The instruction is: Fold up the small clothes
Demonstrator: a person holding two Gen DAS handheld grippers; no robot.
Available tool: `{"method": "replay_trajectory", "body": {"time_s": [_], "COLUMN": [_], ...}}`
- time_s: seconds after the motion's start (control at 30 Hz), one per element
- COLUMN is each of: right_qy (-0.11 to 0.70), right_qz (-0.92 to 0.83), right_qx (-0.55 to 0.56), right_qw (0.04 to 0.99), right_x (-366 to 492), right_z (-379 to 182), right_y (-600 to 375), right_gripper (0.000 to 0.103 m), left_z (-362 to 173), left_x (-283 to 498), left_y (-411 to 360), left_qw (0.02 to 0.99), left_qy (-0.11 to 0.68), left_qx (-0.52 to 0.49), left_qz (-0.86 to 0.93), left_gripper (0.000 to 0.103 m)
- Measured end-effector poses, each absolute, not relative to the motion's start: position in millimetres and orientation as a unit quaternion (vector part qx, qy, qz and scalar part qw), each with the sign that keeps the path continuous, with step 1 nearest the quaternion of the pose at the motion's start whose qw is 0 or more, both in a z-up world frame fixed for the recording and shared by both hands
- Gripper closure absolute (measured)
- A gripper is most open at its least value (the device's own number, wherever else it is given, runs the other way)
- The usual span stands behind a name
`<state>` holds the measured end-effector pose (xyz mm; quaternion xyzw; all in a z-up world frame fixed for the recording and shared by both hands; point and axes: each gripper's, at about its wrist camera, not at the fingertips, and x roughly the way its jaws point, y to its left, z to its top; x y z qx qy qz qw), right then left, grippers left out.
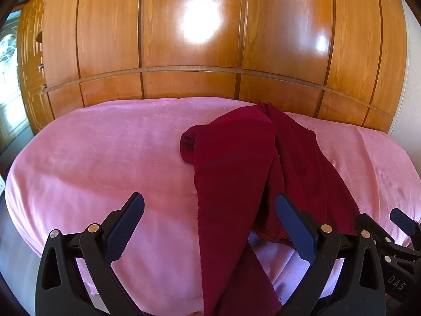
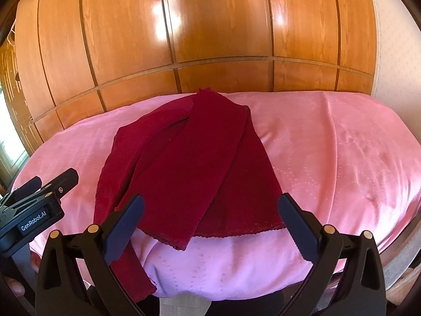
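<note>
A dark red garment (image 1: pixel 236 163) lies loosely heaped on a pink bedspread (image 1: pixel 105 158), its folds overlapping and one long strip hanging over the near edge. My left gripper (image 1: pixel 210 205) is open just short of that edge, with the hanging strip running between its fingers untouched. In the right wrist view the same red garment (image 2: pixel 189 163) fills the centre of the pink bedspread (image 2: pixel 329 158). My right gripper (image 2: pixel 210 205) is open above the garment's near hem, holding nothing. The left gripper (image 2: pixel 50 181) shows at the left of that view, and the right gripper's fingers (image 1: pixel 373 226) at the far right of the left view.
A glossy wooden wardrobe (image 1: pixel 197 39) with panelled doors runs behind the bed. A bright window (image 1: pixel 8 60) is at the far left. A white wall (image 2: pixel 389 39) stands at the right. The near edge of the bed drops away below both grippers.
</note>
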<state>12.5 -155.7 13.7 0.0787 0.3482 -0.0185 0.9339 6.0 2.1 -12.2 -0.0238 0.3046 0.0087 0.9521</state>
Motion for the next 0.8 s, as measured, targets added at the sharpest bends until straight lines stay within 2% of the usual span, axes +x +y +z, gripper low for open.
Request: {"method": "replay_trajectory", "body": {"time_s": [0.3, 0.8], "right_qy": [0.322, 0.338], "right_qz": [0.030, 0.056], "right_qx": [0.102, 0.147], "right_qw": [0.941, 0.928], "right_x": [-2, -5], "right_z": [22, 13], "right_y": [-154, -162], "right_gripper": [0.002, 0.002], "left_z": [-12, -11], "left_x": [8, 8], "left_y": [2, 3], "left_qw": [0.951, 0.951], "left_qy": [0.306, 0.308], "left_qx": [-0.027, -0.028], "left_qz": [0.007, 0.001], "left_gripper": [0.004, 0.004]}}
